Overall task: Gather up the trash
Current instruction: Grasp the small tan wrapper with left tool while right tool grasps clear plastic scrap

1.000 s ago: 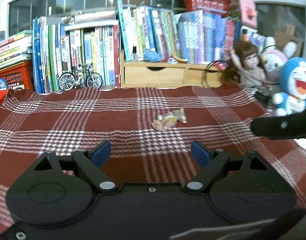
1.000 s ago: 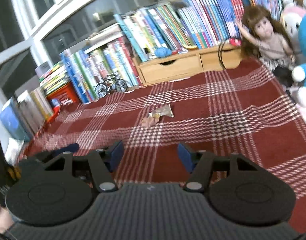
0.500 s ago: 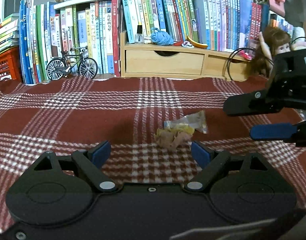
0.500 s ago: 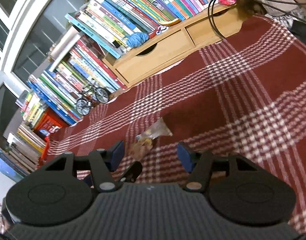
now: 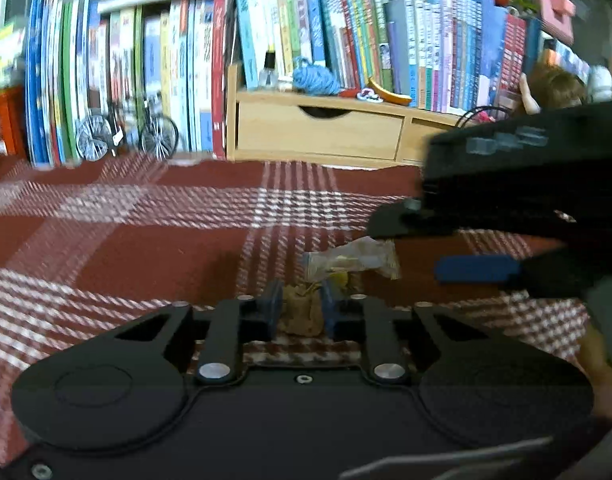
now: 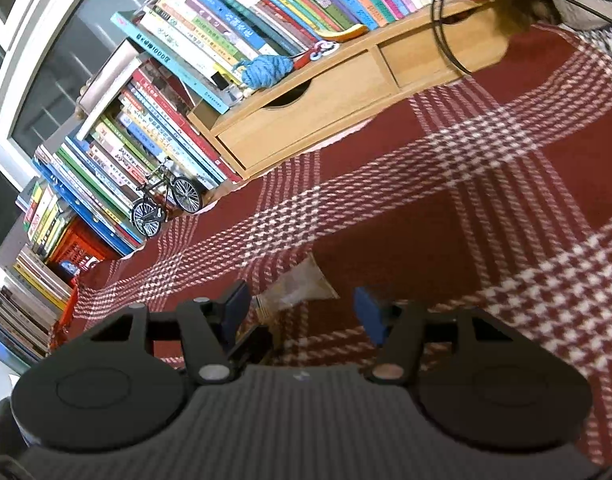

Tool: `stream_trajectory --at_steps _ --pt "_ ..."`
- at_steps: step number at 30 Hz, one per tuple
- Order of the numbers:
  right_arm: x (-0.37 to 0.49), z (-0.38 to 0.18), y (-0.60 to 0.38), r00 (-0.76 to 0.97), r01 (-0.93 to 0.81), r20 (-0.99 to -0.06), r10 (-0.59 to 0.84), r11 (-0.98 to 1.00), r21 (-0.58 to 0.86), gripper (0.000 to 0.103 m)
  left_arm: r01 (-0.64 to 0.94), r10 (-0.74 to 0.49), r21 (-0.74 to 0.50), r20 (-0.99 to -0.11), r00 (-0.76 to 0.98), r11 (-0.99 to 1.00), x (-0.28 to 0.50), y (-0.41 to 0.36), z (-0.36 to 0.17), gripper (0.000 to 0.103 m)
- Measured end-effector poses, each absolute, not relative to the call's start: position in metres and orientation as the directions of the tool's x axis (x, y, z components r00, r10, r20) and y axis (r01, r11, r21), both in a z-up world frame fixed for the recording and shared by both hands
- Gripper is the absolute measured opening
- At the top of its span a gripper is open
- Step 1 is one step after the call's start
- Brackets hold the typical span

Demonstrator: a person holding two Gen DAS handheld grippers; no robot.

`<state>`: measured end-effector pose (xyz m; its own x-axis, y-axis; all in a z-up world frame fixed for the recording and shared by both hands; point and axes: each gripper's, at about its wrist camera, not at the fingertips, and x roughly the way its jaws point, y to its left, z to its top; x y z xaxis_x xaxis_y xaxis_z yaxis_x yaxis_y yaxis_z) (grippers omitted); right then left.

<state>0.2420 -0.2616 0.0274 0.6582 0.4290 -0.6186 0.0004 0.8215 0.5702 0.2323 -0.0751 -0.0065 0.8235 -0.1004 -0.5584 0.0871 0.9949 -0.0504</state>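
My left gripper (image 5: 300, 312) is shut on a crumpled brown paper wad (image 5: 302, 314) lying on the red plaid cloth (image 5: 146, 264). Just beyond it lies a clear plastic wrapper (image 5: 351, 262). My right gripper (image 5: 433, 252) reaches in from the right, open, with its blue pads on either side of that wrapper's right end. In the right wrist view the right gripper (image 6: 302, 312) is open and the wrapper (image 6: 296, 290) lies between its fingers.
Rows of books (image 5: 146, 68) line the back. A wooden drawer unit (image 5: 317, 132) stands under them with a blue yarn ball (image 5: 313, 78) on top. A model bicycle (image 5: 126, 132) stands at the left. A doll (image 5: 553, 88) sits at the right.
My left gripper moved forward and shut on the brown paper wad. My right gripper moved closer, with the clear wrapper now between its open fingers.
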Motion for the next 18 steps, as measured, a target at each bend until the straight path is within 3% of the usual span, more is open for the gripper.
stream_trajectory --at_steps 8,9,11,16,18 --pt "0.261 0.023 -0.231 0.656 -0.012 -0.634 0.410 0.845 0.534 0.066 0.103 -0.117 -0.056 -0.543 0.831 0.993 0.200 -0.052 0.008 0.015" --pt "0.263 0.021 -0.227 0.654 -0.012 -0.640 0.405 0.851 0.526 0.060 0.106 -0.121 -0.059 -0.545 0.830 0.993 0.197 -0.049 0.008 0.015" --pt "0.266 0.016 -0.221 0.634 0.003 -0.665 0.395 0.859 0.512 0.033 0.108 -0.118 -0.051 -0.547 0.829 0.993 0.190 -0.045 0.010 0.015" --pt "0.256 0.015 -0.222 0.621 0.025 -0.681 0.388 0.859 0.512 0.011 0.109 -0.118 -0.049 -0.548 0.828 0.993 0.178 -0.036 0.015 0.015" --pt "0.247 0.020 -0.225 0.628 0.024 -0.678 0.382 0.862 0.507 0.011 0.109 -0.117 -0.047 -0.546 0.830 0.993 0.172 -0.035 0.018 0.015"
